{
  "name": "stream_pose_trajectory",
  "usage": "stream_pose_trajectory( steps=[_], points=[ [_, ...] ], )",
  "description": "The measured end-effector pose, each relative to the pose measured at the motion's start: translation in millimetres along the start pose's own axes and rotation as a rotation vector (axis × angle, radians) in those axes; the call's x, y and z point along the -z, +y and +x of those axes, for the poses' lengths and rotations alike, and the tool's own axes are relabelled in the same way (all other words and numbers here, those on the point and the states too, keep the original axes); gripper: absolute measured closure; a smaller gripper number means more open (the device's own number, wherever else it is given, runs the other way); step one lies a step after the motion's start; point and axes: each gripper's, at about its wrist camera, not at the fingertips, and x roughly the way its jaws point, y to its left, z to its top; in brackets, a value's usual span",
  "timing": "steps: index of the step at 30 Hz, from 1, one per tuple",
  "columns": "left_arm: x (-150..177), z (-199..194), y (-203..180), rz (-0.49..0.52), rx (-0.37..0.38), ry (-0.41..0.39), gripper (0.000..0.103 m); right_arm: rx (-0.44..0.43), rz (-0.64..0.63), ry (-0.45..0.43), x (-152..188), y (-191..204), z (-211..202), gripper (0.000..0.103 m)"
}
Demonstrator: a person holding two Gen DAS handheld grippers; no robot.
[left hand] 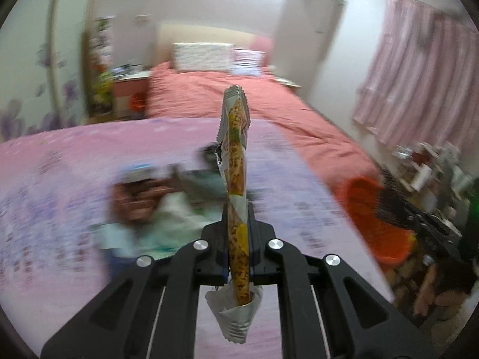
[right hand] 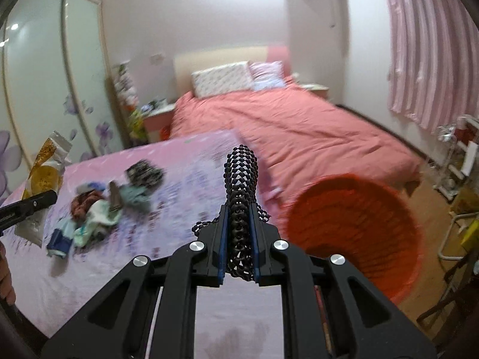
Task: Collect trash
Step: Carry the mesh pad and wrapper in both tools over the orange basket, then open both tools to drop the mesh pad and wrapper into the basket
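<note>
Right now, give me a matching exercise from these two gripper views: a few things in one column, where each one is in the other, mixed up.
Things:
1. snack wrapper
2. black patterned wrapper
3. orange bin
4. trash pile

Places:
A. on the floor beside the pink table
B. clamped in the right gripper
C. lying on the pink table
D. clamped in the left gripper

Pairs: 1-D, 2-B, 3-A, 4-C

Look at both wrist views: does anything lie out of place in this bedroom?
Yes. A heap of crumpled wrappers and scraps litters the pink patterned sheet, an odd place for rubbish, while the orange bin stands just beside it.
</note>
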Motion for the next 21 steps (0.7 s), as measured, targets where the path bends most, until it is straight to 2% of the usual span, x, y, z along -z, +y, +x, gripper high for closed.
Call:
stream_pose_trajectory(
  steps=[5, 11, 21],
  points=[
    [-6, 30, -86, 0.075, 0.176, 0.009, 0.093, 0.056, 0.058, -0.043, -5, -42, -10, 0.090],
    [-7, 78, -161, 0.122, 0.296, 0.076, 0.093, 0.081, 0.123, -0.057, -9, -82, -1, 0.090],
    [0, 148, -225, 0.174, 0.347, 0.168, 0.091, 0.079, 0.218, -0.046, -3, -131, 22, 0.090]
  ],
)
